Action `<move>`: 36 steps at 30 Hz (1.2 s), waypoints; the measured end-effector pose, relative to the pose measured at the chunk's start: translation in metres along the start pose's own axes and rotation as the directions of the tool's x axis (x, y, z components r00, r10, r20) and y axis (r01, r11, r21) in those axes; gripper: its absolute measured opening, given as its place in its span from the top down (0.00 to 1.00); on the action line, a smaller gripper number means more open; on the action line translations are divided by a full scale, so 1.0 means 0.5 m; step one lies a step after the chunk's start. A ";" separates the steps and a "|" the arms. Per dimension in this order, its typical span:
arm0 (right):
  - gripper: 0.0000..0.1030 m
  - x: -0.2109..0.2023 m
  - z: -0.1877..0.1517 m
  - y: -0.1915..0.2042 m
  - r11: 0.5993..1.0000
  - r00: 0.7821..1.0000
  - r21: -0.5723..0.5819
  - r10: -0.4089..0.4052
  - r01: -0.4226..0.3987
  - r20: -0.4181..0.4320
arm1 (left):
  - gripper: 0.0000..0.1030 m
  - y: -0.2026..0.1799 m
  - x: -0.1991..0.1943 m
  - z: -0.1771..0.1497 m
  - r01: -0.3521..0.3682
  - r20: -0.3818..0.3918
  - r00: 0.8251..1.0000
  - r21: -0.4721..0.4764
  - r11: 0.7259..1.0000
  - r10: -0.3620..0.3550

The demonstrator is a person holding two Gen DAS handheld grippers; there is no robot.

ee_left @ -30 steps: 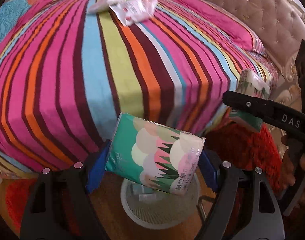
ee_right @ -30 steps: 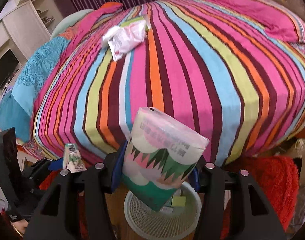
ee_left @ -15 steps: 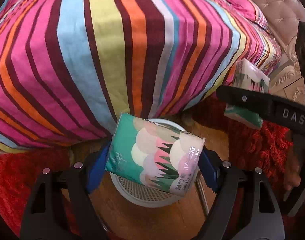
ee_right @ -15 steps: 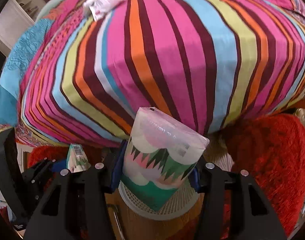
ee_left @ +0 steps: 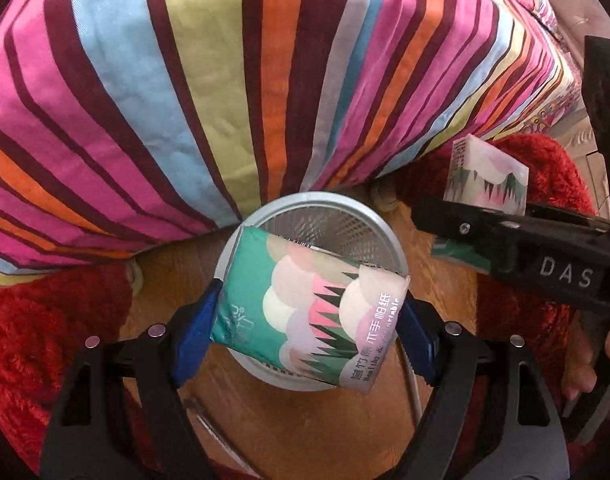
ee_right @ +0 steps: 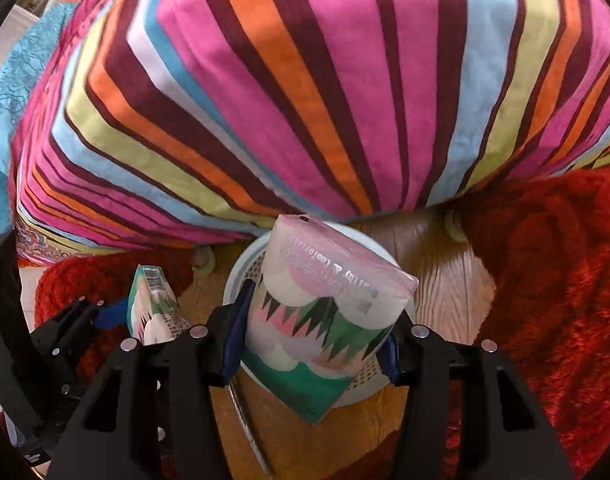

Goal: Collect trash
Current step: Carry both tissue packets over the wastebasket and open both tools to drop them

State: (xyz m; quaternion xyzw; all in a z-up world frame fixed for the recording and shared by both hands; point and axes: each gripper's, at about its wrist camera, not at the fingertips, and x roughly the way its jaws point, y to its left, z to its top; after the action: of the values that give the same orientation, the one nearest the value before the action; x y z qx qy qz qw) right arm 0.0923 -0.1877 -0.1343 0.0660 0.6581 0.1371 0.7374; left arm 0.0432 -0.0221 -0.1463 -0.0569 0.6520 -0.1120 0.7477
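Clamping a soft tissue pack (ee_left: pixel 309 312) between its blue pads, the left gripper (ee_left: pixel 305 320) has its jaws closed down to the pack's width, the glossy plastic wrap puckering slightly at the sealed ends. The pack is a plump rectangular pillow printed with a teal field, pale scalloped circles in cream, pink and lilac, and jagged dark green and pink triangles; white lettering runs along its right-hand end. Directly beyond and beneath it sits a round wastebasket (ee_left: pixel 385 232) of pale perforated mesh with a smooth rim, standing on a wooden floor (ee_left: pixel 305 420).

The right gripper (ee_right: pixel 311 344) likewise pinches a second tissue pack (ee_right: pixel 325 320) of the same print, held more upright, its pink-white top face tilted toward the camera and its teal corner hanging down below the fingers. This pack hangs over the same basket (ee_right: pixel 249 276), whose mesh wall shows on either side of it.

Ahead of both grippers rises the side of a bed draped in a smooth striped cover (ee_left: pixel 265 80) of pink, maroon, orange, light blue and yellow-green. Shaggy red rugs (ee_right: pixel 545 280) flank the basket to each side. In the left wrist view the other gripper and its pack (ee_left: pixel 485 180) appear to the right.
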 end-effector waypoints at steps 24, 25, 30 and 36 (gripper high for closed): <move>0.51 0.182 0.002 -0.037 0.982 0.952 0.189 0.076 -0.019 -0.297 | 0.24 0.025 0.159 0.004 0.013 -0.269 0.963 -0.081 0.997 -0.034; 0.51 0.188 0.002 -0.038 0.981 0.949 0.194 0.076 -0.016 -0.307 | 0.24 0.025 0.166 0.004 0.013 -0.280 0.959 -0.081 0.997 -0.035; 0.51 0.213 -0.004 -0.045 0.976 0.934 0.216 0.084 -0.008 -0.347 | 0.24 0.025 0.194 0.001 0.010 -0.333 0.942 -0.091 0.996 -0.040; 0.49 0.231 -0.006 -0.047 0.973 0.920 0.230 0.091 -0.001 -0.380 | 0.22 0.035 0.231 -0.006 0.017 -0.397 0.915 -0.142 0.990 -0.073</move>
State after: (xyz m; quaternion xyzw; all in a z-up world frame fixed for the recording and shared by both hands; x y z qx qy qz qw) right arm 0.1033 -0.1771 -0.2511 0.1360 0.8006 0.0894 0.5767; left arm 0.0564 -0.0329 -0.2617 -0.0983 0.7959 -0.0939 0.5899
